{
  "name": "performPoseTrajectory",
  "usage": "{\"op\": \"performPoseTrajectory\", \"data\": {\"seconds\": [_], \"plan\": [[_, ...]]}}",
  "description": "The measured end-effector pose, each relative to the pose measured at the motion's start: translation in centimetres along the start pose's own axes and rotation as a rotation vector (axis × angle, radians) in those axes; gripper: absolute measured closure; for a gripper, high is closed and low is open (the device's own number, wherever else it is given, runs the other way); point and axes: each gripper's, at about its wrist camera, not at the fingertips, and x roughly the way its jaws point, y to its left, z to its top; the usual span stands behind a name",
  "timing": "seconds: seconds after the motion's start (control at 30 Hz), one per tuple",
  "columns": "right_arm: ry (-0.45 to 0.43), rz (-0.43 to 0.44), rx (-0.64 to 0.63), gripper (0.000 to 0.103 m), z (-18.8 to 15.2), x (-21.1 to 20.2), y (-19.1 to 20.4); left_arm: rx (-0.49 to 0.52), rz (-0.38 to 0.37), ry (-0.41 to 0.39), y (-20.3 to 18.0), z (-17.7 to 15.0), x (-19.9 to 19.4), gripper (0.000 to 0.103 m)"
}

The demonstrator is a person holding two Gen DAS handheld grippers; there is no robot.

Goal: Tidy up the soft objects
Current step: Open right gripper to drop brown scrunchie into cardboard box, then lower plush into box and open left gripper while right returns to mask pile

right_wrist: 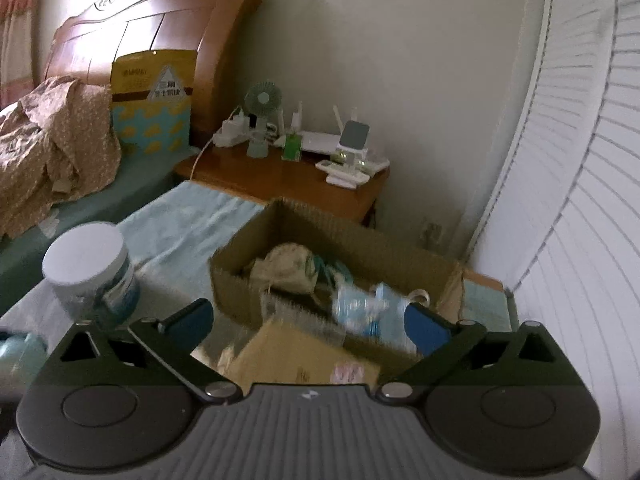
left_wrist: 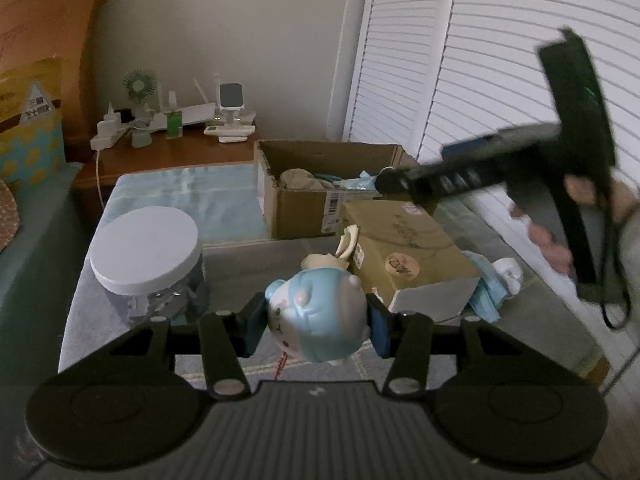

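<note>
My left gripper [left_wrist: 318, 322] is shut on a pale blue soft doll head [left_wrist: 320, 316] with a white face, held above the grey-green bed cover. Behind it stands an open cardboard box [left_wrist: 308, 208] holding a beige cloth [left_wrist: 298, 180] and pale blue soft items [left_wrist: 360, 182]. My right gripper [right_wrist: 308, 320] is open and empty, hovering above the near rim of the same box [right_wrist: 240, 276], over a blue-white soft item [right_wrist: 360, 308] inside. The right gripper also shows in the left wrist view [left_wrist: 386, 180], reaching over the box. A blue face mask [left_wrist: 486, 300] lies beside a closed box.
A closed tan box [left_wrist: 404, 248] lies in front of the open one. A white-lidded jar [left_wrist: 146, 256] stands at left on the bed. A wooden nightstand [right_wrist: 280, 176] with a fan and small devices is behind. White slatted doors [left_wrist: 480, 60] run along the right.
</note>
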Motion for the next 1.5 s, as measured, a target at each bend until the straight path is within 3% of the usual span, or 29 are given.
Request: {"op": "performPoseTrajectory", "data": {"seconds": [0.17,0.5,0.67,1.07,1.13,1.17,1.2,1.5], "plan": [[0.046,-0.016,0.034,0.000,-2.1,-2.0,0.5,0.016,-0.020,0.015,-0.2,0.8,0.2,0.053],[0.035,-0.062,0.099,0.000,-7.1,-6.8,1.3,0.137,-0.048,0.024,-1.8,5.4,1.5,0.052],[0.033,-0.070,0.128,0.000,-9.1,-8.6,1.1,0.194,-0.050,0.017,-3.1,8.7,4.1,0.052],[0.045,-0.086,0.162,0.000,-10.6,-9.9,-0.1,0.199,0.001,0.023,-4.5,14.5,12.4,0.051],[0.051,-0.081,0.165,0.000,-10.9,-10.0,-0.1,0.193,0.008,0.013,-4.6,14.7,13.1,0.039],[0.054,-0.082,0.168,0.000,-11.0,-9.9,-0.2,0.190,0.013,0.002,-4.6,14.7,13.4,0.022],[0.058,-0.084,0.169,0.000,-11.1,-9.9,-0.2,0.187,0.021,-0.005,-4.6,14.7,13.5,0.014],[0.047,-0.094,0.187,0.000,-11.3,-10.3,-0.7,0.138,0.020,-0.008,-3.2,12.8,10.8,0.009]]}}
